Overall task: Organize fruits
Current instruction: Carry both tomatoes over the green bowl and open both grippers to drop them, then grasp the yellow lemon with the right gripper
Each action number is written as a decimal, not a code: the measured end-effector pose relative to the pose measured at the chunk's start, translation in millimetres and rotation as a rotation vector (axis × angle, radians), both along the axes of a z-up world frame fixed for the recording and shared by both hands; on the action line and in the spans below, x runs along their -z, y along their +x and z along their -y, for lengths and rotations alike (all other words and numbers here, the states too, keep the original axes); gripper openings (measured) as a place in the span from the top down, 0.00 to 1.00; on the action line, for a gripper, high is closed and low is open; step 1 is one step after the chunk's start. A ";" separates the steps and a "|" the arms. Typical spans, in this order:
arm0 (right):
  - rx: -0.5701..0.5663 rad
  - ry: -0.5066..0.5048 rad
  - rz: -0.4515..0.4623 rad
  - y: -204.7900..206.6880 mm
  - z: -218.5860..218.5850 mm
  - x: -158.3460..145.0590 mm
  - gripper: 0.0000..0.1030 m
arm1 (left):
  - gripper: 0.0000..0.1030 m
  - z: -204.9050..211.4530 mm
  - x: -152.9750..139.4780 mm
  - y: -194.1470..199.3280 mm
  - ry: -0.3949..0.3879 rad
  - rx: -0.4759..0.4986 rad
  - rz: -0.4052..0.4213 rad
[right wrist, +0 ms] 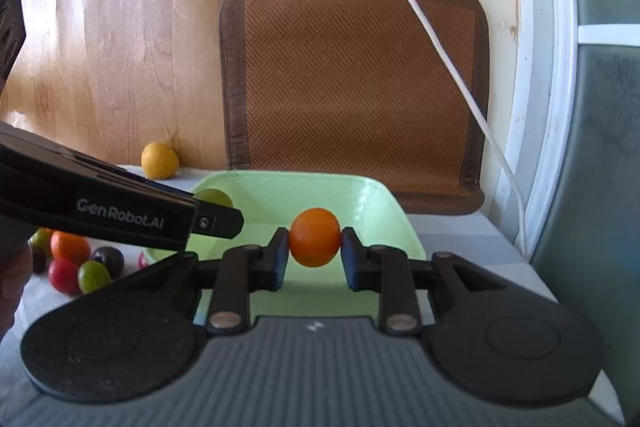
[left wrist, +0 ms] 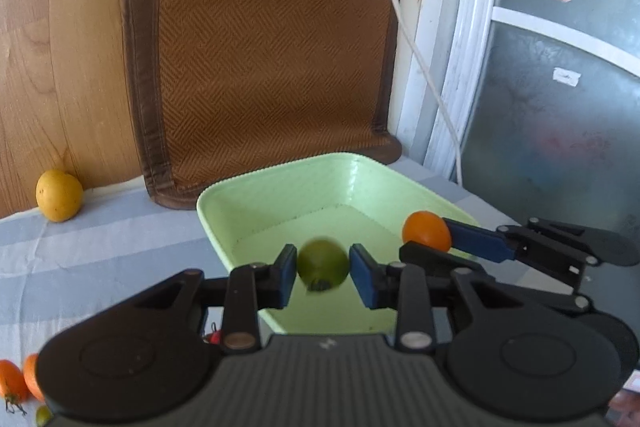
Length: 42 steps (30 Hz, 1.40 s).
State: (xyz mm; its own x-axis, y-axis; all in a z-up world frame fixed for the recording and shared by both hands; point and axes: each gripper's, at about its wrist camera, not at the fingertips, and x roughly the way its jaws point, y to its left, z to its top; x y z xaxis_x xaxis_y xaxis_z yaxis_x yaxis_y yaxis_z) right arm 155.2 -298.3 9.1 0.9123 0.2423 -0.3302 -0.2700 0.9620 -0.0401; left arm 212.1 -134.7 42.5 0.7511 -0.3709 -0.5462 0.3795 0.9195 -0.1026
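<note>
Over the green tray, the left gripper has a green fruit between its pads; a sliver of gap on the right and motion blur leave the grip uncertain. Beside it, the right gripper pinches an orange fruit firmly. Best to lower each close to the tray floor before parting the pads, so neither rolls out. Loose fruits wait partly hidden at left.
</note>
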 end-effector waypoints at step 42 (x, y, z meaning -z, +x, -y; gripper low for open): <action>-0.010 0.198 -0.661 290.1 -290.0 13.4 0.15 | 0.38 -293.5 29.9 -76.0 -0.144 -0.547 -0.011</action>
